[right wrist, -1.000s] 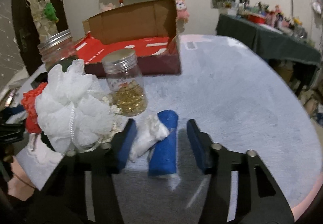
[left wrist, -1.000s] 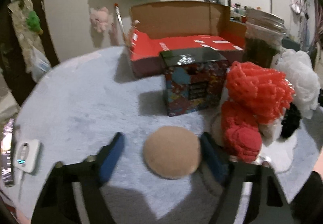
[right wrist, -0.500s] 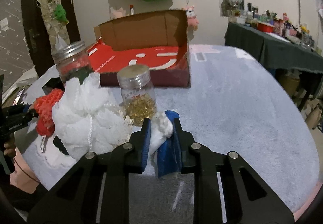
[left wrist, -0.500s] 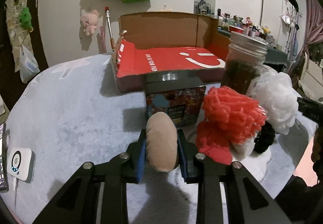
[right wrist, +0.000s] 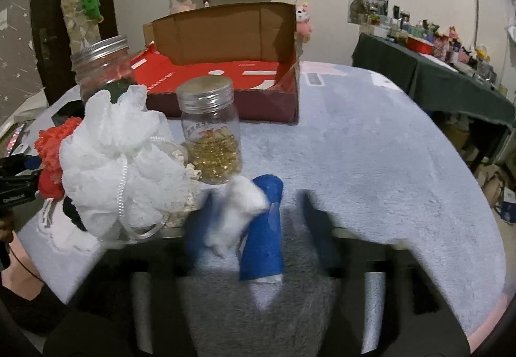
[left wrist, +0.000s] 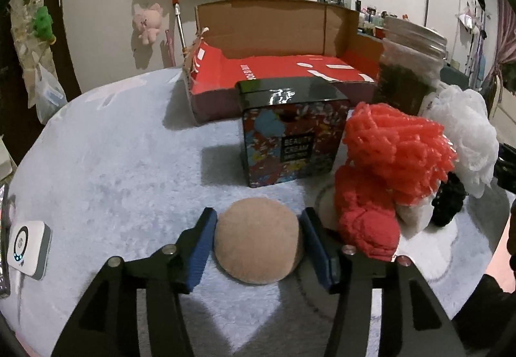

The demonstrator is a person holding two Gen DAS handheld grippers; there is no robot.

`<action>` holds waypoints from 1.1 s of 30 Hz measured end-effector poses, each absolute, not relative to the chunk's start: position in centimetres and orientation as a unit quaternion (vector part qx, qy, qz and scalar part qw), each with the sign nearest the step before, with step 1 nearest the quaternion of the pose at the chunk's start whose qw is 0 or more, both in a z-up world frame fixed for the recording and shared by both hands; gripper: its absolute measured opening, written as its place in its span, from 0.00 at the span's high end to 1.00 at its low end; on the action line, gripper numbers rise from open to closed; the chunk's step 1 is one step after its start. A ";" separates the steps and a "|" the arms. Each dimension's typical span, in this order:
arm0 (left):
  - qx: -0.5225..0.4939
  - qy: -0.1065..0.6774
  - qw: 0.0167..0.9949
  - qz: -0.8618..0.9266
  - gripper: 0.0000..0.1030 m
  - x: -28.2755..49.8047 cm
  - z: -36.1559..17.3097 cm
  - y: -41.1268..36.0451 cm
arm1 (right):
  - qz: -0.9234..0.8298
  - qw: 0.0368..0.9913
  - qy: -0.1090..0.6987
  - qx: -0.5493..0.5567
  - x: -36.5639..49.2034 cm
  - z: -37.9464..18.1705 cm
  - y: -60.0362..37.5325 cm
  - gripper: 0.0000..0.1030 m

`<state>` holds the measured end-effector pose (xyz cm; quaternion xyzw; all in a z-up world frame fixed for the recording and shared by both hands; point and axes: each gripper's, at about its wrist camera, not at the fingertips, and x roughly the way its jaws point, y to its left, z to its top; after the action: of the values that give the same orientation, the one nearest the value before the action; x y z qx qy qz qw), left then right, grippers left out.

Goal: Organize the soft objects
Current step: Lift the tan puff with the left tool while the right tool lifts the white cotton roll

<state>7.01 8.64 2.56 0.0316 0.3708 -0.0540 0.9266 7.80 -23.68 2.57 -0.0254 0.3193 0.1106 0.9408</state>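
Note:
A round tan puff [left wrist: 258, 239] lies on the pale blue fleece table cover [left wrist: 113, 163]. It sits between the blue pads of my left gripper [left wrist: 259, 247], whose jaws are opening; the pads stand at the puff's sides without squeezing it. In the right wrist view a blue roll [right wrist: 262, 237] with a white cotton tuft [right wrist: 238, 208] lies between the blurred fingers of my right gripper [right wrist: 258, 228], whose jaws are also opening, clear of the roll. A red mesh pouf [left wrist: 396, 154], a red yarn ball [left wrist: 364, 221], a white mesh pouf [right wrist: 119, 163] and a black scrunchie [left wrist: 448, 202] are bunched together.
An open cardboard box with a red floor [left wrist: 274, 67] stands at the back. In front of it are a patterned tin [left wrist: 293, 138], a dark-filled jar [right wrist: 103, 67] and a jar of gold beads [right wrist: 213, 138]. A white device [left wrist: 27, 244] lies at the left edge.
Half a second ago both grippers were squeezed tight on the puff and the roll. Now both have spread; the puff is round and flat again, and the roll lies loose.

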 end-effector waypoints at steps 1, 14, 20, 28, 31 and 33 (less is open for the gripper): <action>0.031 0.370 0.927 -0.052 0.40 7.0 2.6 8.7 | 0.108 0.943 0.313 -0.028 7.6 2.7 -23.7 0.30; 0.032 0.364 0.929 -0.061 0.75 6.6 2.7 9.0 | 0.122 0.945 0.301 -0.044 7.1 2.7 -22.9 0.79; 0.017 0.340 0.937 -0.074 0.78 5.9 4.9 8.8 | 0.129 0.952 0.275 -0.033 6.4 4.2 -23.1 0.86; 0.013 0.320 0.941 -0.108 0.78 5.9 7.1 7.1 | 0.166 0.955 0.245 -0.016 5.9 7.1 -22.3 0.87; 0.012 0.322 0.940 -0.108 0.78 6.2 7.2 7.1 | 0.168 0.956 0.239 -0.021 5.9 7.5 -21.8 0.87; 0.013 0.325 0.940 -0.104 0.78 6.4 7.2 7.2 | 0.169 0.955 0.241 -0.021 6.2 7.5 -21.7 0.87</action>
<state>6.39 7.23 7.20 0.0126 0.3248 -0.1038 0.9400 6.20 -21.72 7.47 -0.0214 0.2414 0.1692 0.9553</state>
